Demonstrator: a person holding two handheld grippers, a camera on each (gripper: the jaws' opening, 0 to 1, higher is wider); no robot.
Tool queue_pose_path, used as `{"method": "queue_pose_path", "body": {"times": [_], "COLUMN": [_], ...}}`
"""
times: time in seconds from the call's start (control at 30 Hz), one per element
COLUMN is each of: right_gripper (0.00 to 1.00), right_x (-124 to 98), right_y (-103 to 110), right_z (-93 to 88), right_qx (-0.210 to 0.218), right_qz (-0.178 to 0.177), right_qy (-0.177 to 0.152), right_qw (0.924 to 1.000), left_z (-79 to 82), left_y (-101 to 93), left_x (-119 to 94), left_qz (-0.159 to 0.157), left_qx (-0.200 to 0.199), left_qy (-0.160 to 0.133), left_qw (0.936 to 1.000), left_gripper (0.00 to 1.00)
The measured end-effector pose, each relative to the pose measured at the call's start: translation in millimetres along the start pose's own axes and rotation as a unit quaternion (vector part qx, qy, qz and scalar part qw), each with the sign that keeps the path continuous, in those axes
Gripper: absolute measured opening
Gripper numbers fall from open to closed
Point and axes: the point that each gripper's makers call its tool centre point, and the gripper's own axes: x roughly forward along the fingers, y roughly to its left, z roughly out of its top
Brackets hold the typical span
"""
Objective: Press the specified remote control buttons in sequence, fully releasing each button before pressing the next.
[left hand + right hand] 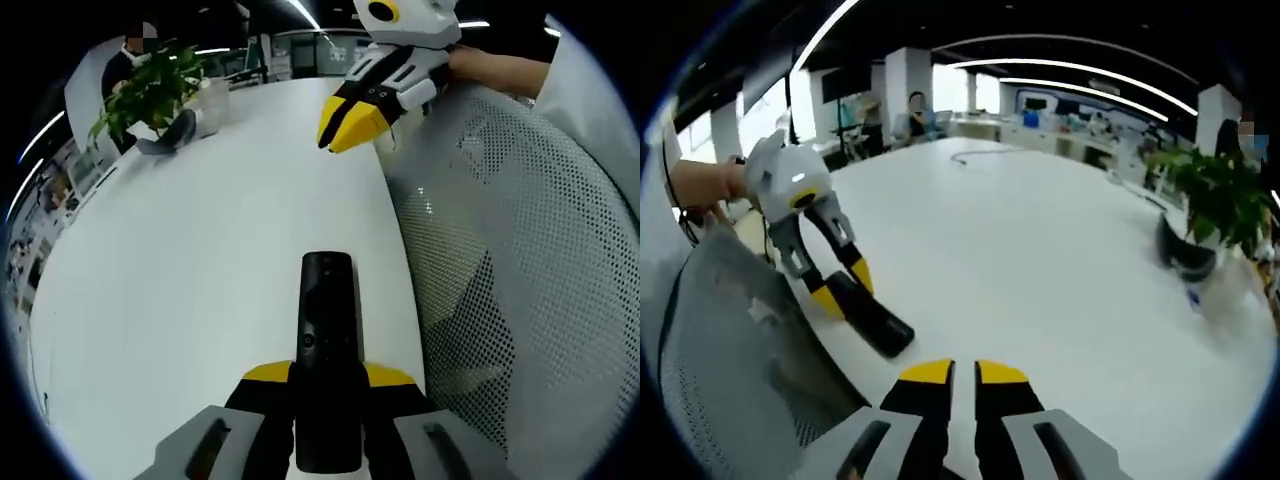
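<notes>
1. The left gripper is clamped on the near end of the black remote control, which juts out above the white table near its edge.
2. The remote looks light, stiff and smooth — probably slippery plastic — so a hold across its narrow sides at the lower end, as now, leaves the buttons free.
3. In the right gripper view, the remote slants down from the left gripper over the table edge, beside a mesh chair.
4. The right gripper has its jaws pressed together, holding nothing — a blunt tip suited to pressing.
</notes>
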Motion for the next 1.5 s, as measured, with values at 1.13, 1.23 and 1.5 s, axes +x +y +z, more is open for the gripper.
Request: {"method": "queue_pose_path", "body": {"times": [1.13, 1.23, 1.5], "right_gripper": [0.00, 0.00, 0.00], "right_x": [15, 21, 34], "right_y": [60, 65, 72], "right_z": [-18.8, -17.7, -21.8], "right_qx": [-0.123, -0.136, -0.171], "right_qz": [0.141, 0.152, 0.172], "right_qy": [0.103, 0.110, 0.138], "right_qw": [0.9769, 0.9728, 0.9602], "left_z": [-13.9, -12.2, -11.7], "left_y": [-24.9, -23.2, -27.0], "left_x": [-12, -11, -11], "left_qz": [-0.003, 0.007, 0.016], "left_qx": [-0.018, -0.027, -0.031], "left_qy": [-0.063, -0.062, -0.076], "left_qw": [0.9978, 0.9977, 0.9965], "left_gripper": [0.24, 0.24, 0.24]}}
